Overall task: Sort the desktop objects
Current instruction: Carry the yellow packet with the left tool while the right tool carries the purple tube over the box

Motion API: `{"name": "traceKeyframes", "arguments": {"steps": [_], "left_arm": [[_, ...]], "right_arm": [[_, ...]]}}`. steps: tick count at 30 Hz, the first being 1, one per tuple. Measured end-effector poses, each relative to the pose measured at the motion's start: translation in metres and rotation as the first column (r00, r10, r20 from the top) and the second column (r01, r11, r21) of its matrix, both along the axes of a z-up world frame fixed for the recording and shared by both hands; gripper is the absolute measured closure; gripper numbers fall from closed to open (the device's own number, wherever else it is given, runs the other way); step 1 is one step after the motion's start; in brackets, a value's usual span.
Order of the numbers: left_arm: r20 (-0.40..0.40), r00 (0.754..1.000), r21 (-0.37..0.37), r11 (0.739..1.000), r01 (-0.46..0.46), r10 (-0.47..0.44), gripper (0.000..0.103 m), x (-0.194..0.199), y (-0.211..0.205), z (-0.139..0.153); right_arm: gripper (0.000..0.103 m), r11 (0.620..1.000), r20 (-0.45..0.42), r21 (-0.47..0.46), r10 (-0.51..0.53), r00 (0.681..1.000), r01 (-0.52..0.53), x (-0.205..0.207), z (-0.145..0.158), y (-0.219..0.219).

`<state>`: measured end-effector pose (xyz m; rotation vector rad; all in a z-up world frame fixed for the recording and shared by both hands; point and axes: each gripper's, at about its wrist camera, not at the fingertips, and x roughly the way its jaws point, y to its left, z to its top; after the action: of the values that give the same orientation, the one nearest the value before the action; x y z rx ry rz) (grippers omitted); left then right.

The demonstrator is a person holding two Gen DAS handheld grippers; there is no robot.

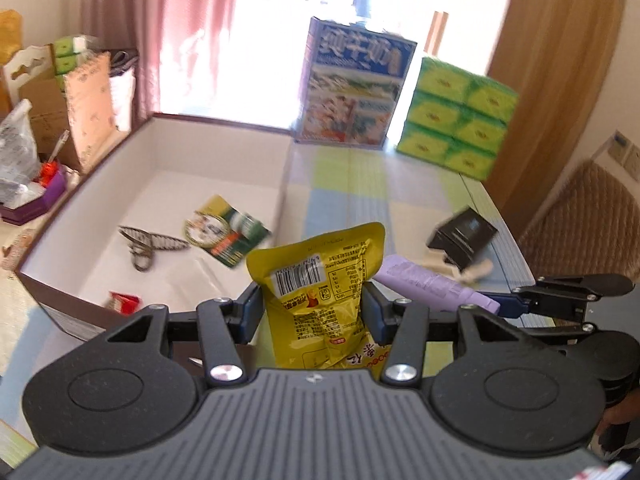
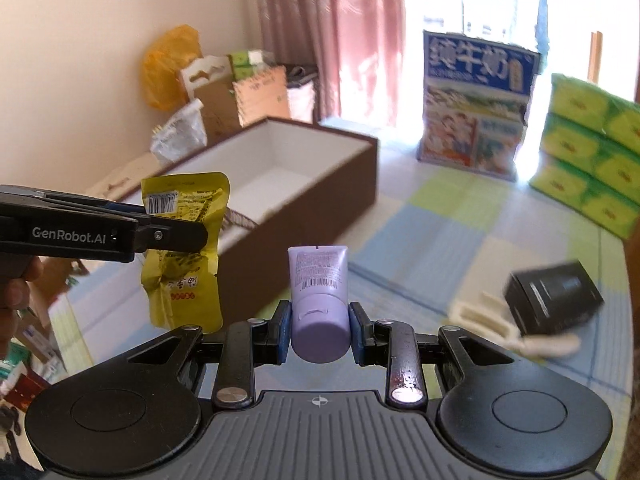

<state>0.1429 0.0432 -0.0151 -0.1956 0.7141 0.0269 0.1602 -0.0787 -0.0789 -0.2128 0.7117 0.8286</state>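
While left gripper (image 1: 312, 308) clamps yellow packet (image 1: 320, 280), right gripper (image 2: 319, 330) pinches lilac tube (image 2: 319, 292).

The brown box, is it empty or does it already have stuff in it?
Not empty. The box holds scissors, a green packet and a small red item.

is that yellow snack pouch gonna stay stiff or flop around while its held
Probably floppy: the yellow snack pouch is creased and sags below the left gripper. It looks light, a thin foil pack. Its glossy film could slip.
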Motion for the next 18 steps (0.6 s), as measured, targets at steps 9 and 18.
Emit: {"name": "traceKeyframes", "arguments": {"steps": [9, 18], "left_arm": [[0.053, 0.994, 0.063, 0.993, -0.099, 0.095, 0.057, 0.013, 0.063, 0.025], [0.03, 0.991, 0.117, 0.984, -0.134, 0.131, 0.057, 0.061, 0.12, 0.021]], "right_arm": [[0.077, 0.997, 0.053, 0.032, 0.062, 0.997, -0.063, 0.019, 0.016, 0.074], [0.077, 0.999, 0.073, -0.021, 0.049, 0.996, -0.048, 0.059, 0.006, 0.141]]}}
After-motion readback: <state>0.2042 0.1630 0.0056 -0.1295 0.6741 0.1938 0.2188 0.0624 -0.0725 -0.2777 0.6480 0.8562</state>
